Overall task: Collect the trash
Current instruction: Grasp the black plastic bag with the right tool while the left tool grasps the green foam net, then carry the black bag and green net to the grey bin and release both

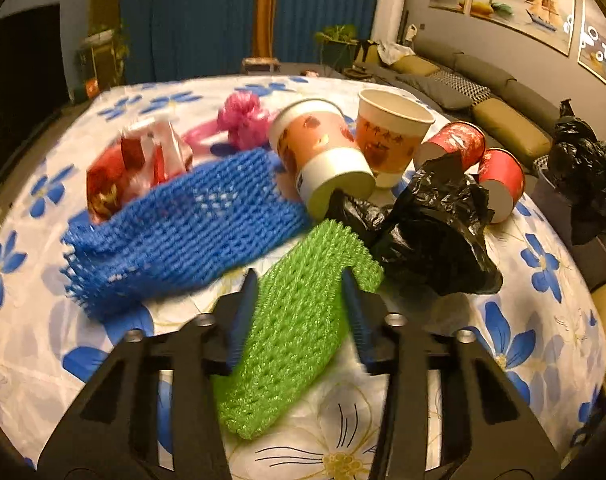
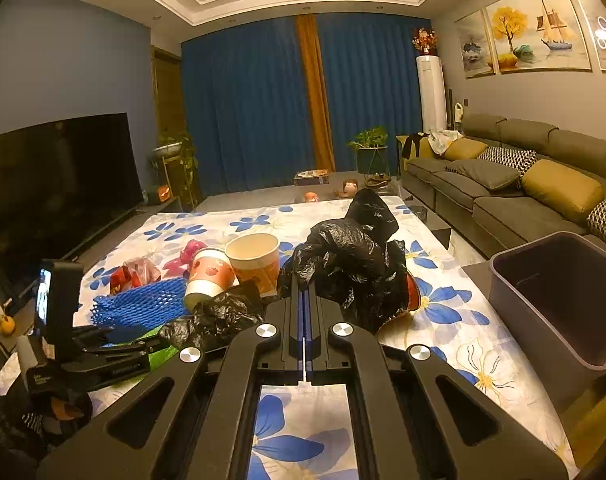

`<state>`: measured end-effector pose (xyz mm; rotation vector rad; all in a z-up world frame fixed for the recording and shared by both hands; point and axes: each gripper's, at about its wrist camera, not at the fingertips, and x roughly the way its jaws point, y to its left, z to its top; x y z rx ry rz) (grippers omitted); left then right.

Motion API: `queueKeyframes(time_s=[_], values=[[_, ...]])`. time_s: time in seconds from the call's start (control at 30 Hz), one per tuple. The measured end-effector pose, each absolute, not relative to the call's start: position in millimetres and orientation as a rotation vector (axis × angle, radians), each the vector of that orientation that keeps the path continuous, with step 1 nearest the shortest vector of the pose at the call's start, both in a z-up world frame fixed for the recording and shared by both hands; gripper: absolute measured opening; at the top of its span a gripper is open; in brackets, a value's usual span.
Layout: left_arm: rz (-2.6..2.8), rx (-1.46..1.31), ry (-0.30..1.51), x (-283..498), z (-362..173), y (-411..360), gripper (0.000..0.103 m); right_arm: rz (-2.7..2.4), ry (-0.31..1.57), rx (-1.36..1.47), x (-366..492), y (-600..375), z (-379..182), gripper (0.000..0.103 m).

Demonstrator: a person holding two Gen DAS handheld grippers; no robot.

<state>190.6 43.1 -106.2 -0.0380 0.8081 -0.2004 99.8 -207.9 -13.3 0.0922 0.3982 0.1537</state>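
Bin (image 2: 551, 280) only in right view; right gripper (image 2: 305, 300) pinching black bag (image 2: 351, 256).

A living room lit warm from a recessed ceiling, dark blue curtains drawn.

The curtains (image 2: 303, 104) fill the far wall, with one orange strip (image 2: 315, 92) down the middle. On the left a blue-grey wall stands behind a large dark television (image 2: 59, 184), with a plant stand (image 2: 175, 160) near its far end. On the right a grey sofa (image 2: 503, 184) with mustard and patterned cushions runs below framed paintings (image 2: 539, 26). A white tower air conditioner (image 2: 432, 92) stands in the corner, a potted plant (image 2: 370, 152) beside it. The floor is grey.
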Motion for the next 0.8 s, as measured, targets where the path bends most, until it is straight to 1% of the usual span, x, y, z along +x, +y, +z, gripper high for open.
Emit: queueKeyframes(time_s=[0.03,0.07,0.13,0.17,0.33,0.5,0.6,0.8], values=[[-0.205,-0.048,0.806,189,-106,45,0.024,0.152,0.397,0.09,99,-209,-13,0.001],[-0.207,-0.056,0.804,188,-106,46,0.018,0.15,0.396,0.09,97,-209,-12,0.001],[-0.214,-0.079,0.797,185,-106,48,0.012,0.149,0.396,0.092,95,-211,-11,0.001],[-0.214,-0.087,0.791,182,-105,50,0.01,0.148,0.393,0.091,93,-212,-11,0.001],[-0.216,-0.142,0.715,163,-86,56,0.009,0.144,0.391,0.082,84,-212,-9,0.001],[-0.212,-0.166,0.619,142,-53,62,0.009,0.135,0.381,0.079,74,-219,-7,0.001],[-0.206,-0.157,0.564,132,-34,55,0.009,0.131,0.377,0.074,70,-223,-6,0.001],[-0.233,-0.141,0.501,127,-12,28,0.009,0.116,0.366,0.066,63,-234,-4,0.001]])
